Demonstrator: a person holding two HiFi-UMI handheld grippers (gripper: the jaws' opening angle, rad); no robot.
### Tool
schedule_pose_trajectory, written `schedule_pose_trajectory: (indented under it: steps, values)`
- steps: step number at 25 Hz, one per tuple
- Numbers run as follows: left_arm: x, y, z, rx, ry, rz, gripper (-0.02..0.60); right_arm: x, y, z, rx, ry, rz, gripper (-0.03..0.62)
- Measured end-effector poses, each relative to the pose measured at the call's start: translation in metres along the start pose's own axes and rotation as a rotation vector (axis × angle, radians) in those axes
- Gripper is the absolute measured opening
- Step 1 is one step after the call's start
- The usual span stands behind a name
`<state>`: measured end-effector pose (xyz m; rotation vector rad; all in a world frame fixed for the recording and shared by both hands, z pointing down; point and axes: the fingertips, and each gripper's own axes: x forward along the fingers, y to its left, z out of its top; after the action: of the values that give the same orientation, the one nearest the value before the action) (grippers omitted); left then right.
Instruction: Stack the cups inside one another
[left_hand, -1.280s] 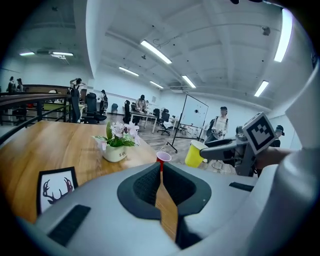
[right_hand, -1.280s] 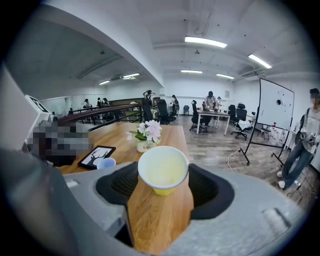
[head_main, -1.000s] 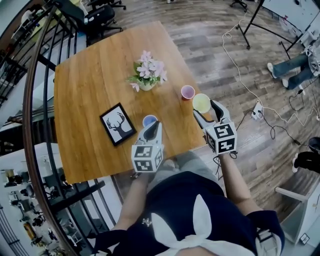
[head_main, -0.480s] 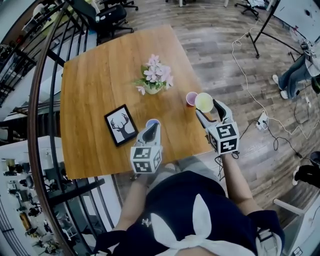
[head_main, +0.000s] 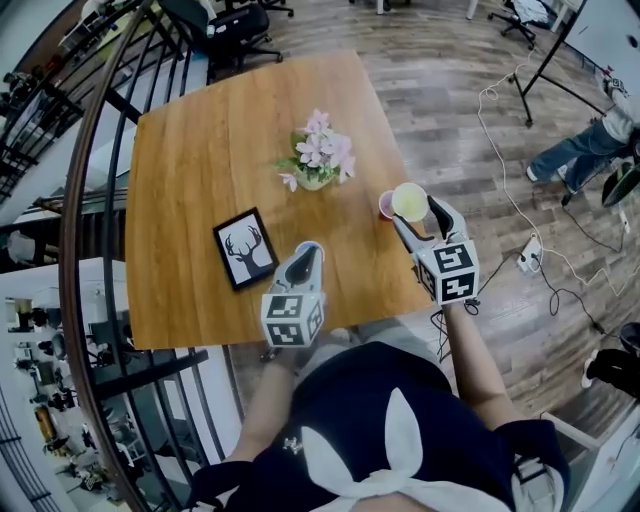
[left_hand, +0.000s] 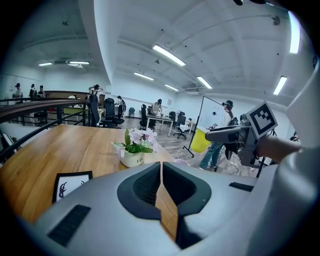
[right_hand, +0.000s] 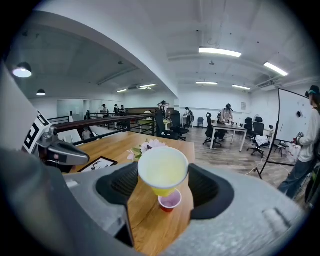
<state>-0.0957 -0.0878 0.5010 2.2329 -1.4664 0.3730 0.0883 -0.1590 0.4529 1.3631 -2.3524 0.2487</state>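
My right gripper (head_main: 413, 214) is shut on a yellow cup (head_main: 408, 201), held above the table's right edge. In the right gripper view the yellow cup (right_hand: 163, 172) sits between the jaws, directly over a small pink cup (right_hand: 170, 201) that stands on the wood. From the head view the pink cup (head_main: 385, 205) shows only as a sliver at the yellow cup's left. My left gripper (head_main: 307, 252) hovers near the table's front edge, jaws closed with nothing between them (left_hand: 161, 175). The blue cup seen earlier is hidden behind the left gripper.
A pot of pink flowers (head_main: 318, 162) stands mid-table, and a framed deer picture (head_main: 245, 249) lies to its front left. A black railing (head_main: 75, 210) curves along the left. Cables (head_main: 540, 250) and office chairs lie on the floor to the right.
The yellow cup has closed in over the pink cup, which now shows only a sliver. The blue cup has slipped from sight behind the left gripper.
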Motion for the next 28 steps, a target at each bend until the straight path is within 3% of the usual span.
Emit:
schedule_pose_trajectory:
  steps: [28]
  values:
    - [0.03,0.017,0.007,-0.073,0.024,0.09,0.029,0.067,-0.03,-0.035,0.013,0.101,0.094,0.313]
